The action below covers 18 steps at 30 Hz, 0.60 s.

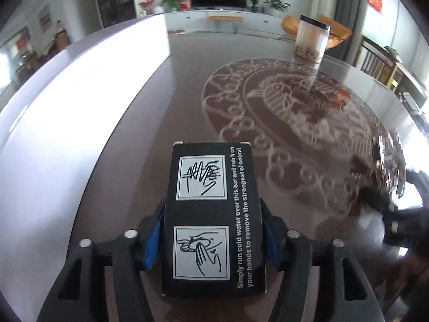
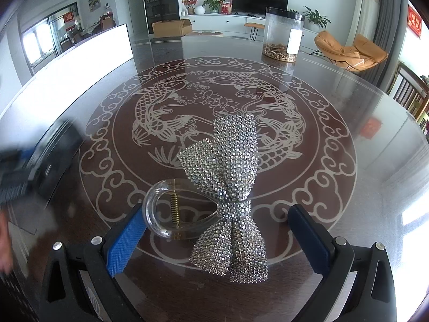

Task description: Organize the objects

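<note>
Left claw (image 1: 211,238) clamps a black box (image 1: 211,214); right claw (image 2: 217,236) gapes around a rhinestone bow clip (image 2: 228,187).

Both cameras sit low over the glass-topped table (image 2: 375,134), looking along their fingers toward the far edge and the television wall. The left wrist view looks from the table's left side, the right from near its middle. Both share the clear jar (image 1: 312,39) (image 2: 283,35).
</note>
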{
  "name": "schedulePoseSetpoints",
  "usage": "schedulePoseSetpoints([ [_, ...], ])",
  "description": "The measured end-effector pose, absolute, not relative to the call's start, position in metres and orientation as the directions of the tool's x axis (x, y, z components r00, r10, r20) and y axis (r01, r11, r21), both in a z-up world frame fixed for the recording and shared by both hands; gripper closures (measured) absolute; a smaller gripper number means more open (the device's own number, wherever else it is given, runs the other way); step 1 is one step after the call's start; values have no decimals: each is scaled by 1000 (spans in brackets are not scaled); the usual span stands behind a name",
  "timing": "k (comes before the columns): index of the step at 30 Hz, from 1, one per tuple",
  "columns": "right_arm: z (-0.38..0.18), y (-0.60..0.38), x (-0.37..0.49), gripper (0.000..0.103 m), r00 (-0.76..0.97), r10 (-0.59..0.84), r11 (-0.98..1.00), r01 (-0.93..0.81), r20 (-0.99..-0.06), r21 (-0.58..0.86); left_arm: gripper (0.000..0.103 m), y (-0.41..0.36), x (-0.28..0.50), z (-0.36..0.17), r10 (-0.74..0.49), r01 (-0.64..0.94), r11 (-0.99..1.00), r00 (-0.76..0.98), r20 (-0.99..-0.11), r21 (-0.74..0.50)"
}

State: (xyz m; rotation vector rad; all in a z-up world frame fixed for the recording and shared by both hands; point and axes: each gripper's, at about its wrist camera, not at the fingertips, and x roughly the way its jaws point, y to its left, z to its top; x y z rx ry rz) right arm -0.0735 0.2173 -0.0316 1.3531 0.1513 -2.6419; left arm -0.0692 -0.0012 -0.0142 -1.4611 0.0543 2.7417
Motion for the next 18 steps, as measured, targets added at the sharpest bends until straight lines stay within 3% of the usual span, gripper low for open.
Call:
schedulePoseSetpoints([
  [2,-31,217,-73,0,-574,-104,-980,196,-812,-13,13,-3,-67,-17,23,-48,-999,-549,-836,4],
  [5,-32,217,-73,0,-574,-104,-980,196,-812,-13,0,0,-70,-22,17,-59,-998,-551,-835,18],
  [18,-31,218,-73,0,-574,-104,-980,196,-812,-13,0,-9,-63,-21,31,-59,-998,-570,-821,3],
])
